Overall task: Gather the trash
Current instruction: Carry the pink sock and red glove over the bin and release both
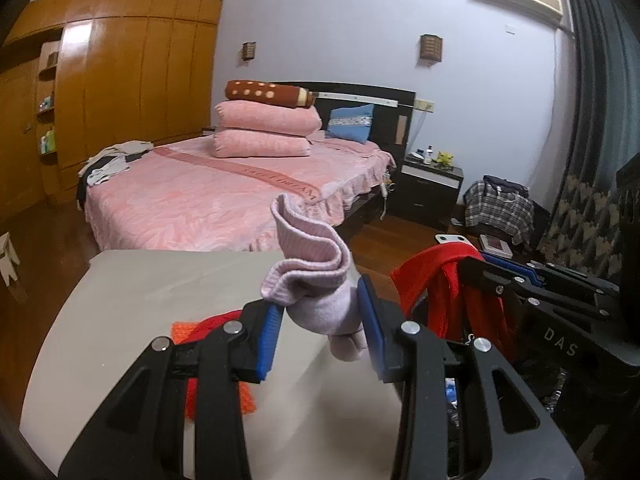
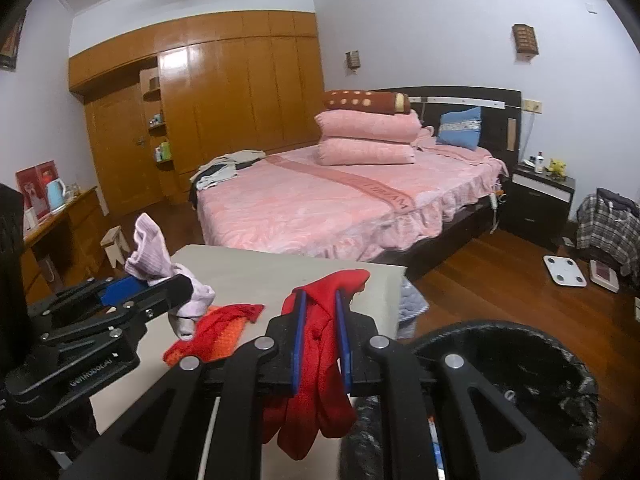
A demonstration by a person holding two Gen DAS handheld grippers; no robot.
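Nearest the right wrist camera, the right gripper (image 2: 322, 336) has its blue pads pinched almost shut on a red cloth (image 2: 316, 384), whose loose ends hang limp below the jaws beside the black-lined bin (image 2: 520, 364) just off the table's near right corner. Left of it, the left gripper (image 1: 320, 328) is partly closed around a bunched pink sock (image 1: 316, 280), gripped low with its ribbed cuff flopping upward. Both pieces look light, soft and compliant, so I judge a firm pinch on a thick fold holds best; a thin edge could slip out. Another red and orange cloth (image 2: 218, 332) lies crumpled on the pale table (image 2: 280, 268), towards its near left part. Beyond the table's far edge stands the pink bed (image 2: 340, 200)
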